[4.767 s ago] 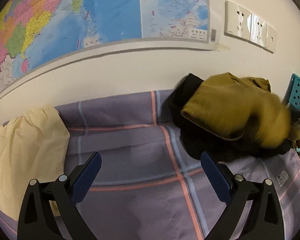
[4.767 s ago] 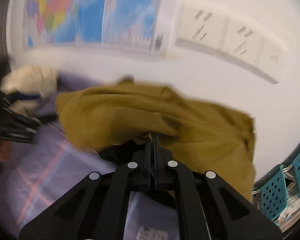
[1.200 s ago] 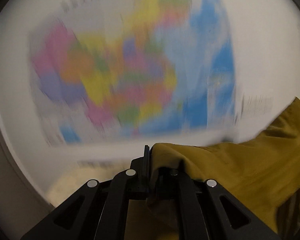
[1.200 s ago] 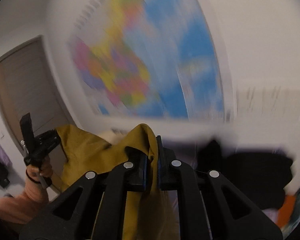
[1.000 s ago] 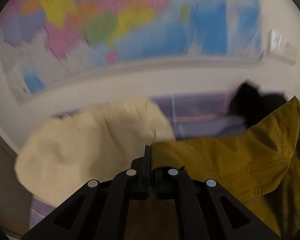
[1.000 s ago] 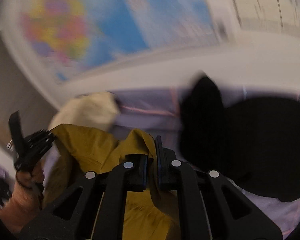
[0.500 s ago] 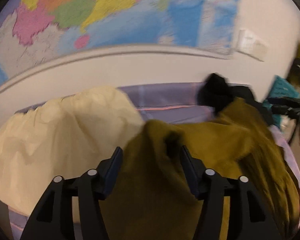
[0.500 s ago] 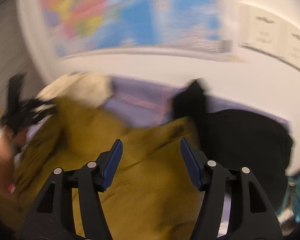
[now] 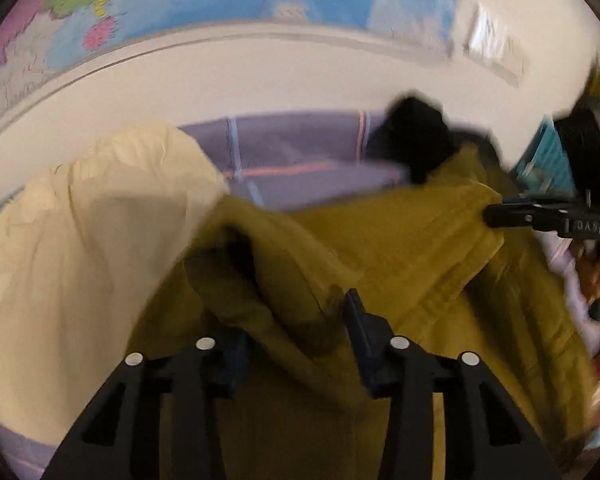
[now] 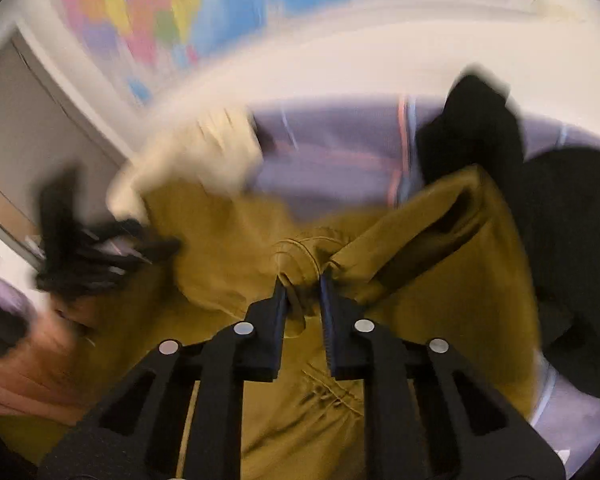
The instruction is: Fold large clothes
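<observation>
Both grippers have let the mustard jacket (image 9: 412, 240) drop onto the purple bedsheet (image 9: 300, 148) at 12 o'clock, probably for spreading; left gripper (image 9: 296, 324) gapes wide, right gripper (image 10: 303, 286) narrowly parted, gripping nothing

We see soft, even indoor light with no glare and only faint shadows in the cloth folds. Motion blur smears both views, worst on the wall map (image 10: 188, 20); fisheye bending darkens the corners.
</observation>
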Tool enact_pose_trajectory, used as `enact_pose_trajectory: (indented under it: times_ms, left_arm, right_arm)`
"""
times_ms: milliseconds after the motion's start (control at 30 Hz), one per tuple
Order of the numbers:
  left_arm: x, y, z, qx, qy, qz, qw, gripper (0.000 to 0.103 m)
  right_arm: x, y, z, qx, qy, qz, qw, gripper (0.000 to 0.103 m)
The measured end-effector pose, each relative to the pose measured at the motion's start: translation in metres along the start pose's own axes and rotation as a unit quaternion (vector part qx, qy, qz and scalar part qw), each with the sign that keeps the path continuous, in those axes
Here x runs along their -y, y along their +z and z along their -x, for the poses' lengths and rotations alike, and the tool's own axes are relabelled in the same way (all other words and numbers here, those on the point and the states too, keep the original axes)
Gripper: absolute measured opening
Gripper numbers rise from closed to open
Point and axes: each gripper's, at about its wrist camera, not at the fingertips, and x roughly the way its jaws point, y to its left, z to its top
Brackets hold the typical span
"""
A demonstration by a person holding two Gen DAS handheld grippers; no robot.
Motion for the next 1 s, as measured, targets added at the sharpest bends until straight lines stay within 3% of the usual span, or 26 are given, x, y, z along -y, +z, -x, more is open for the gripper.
enact_pose_trajectory:
  times_ms: [133, 233, 300, 400, 533, 600, 733, 867, 933, 1000]
  left_arm:
    - [-0.024, 0.029, -0.001, 0.031, -0.02, 0.067, 0.9971, 0.039]
    - [-0.04, 0.044, -0.012, 0.024, -0.031, 0.115, 0.9926, 0.039]
    - [-0.043, 0.045, -0.016, 0.021, -0.011, 0.117, 0.9928, 0.039]
    - [-0.03, 0.037, -0.005, 0.042, 0.01, 0.082, 0.9957, 0.041]
    - [0.005, 0.022, 0.015, 0.081, 0.039, -0.016, 0.9958, 0.056]
    - [0.034, 0.01, 0.018, 0.09, 0.045, -0.084, 0.9914, 0.064]
    - [0.075, -0.003, 0.003, 0.093, 0.067, -0.17, 0.9787, 0.073]
    - [0.082, -0.006, -0.017, 0.076, 0.09, -0.19, 0.9748, 0.075]
    - [0.073, -0.002, -0.019, 0.069, 0.087, -0.174, 0.9786, 0.075]
    - [0.067, -0.001, -0.021, 0.065, 0.089, -0.161, 0.9807, 0.075]
  right_arm:
    - [0.018, 0.02, 0.024, 0.057, 0.01, -0.059, 0.997, 0.016]
    - [0.023, 0.021, 0.022, 0.062, -0.023, -0.07, 0.995, 0.029]
    - [0.008, 0.012, 0.02, 0.053, -0.037, -0.03, 0.997, 0.038]
    - [-0.024, -0.007, 0.009, 0.029, -0.097, 0.055, 0.993, 0.055]
    - [-0.051, -0.032, -0.013, -0.002, -0.152, 0.137, 0.979, 0.06]
    - [-0.058, -0.038, -0.021, -0.009, -0.165, 0.159, 0.973, 0.06]
    - [-0.071, -0.041, -0.045, -0.017, -0.191, 0.176, 0.966, 0.061]
    - [-0.076, -0.043, -0.069, -0.021, -0.25, 0.192, 0.949, 0.06]
    - [-0.07, -0.044, -0.077, -0.028, -0.268, 0.192, 0.944, 0.056]
    - [-0.064, -0.044, -0.074, -0.024, -0.265, 0.18, 0.947, 0.038]
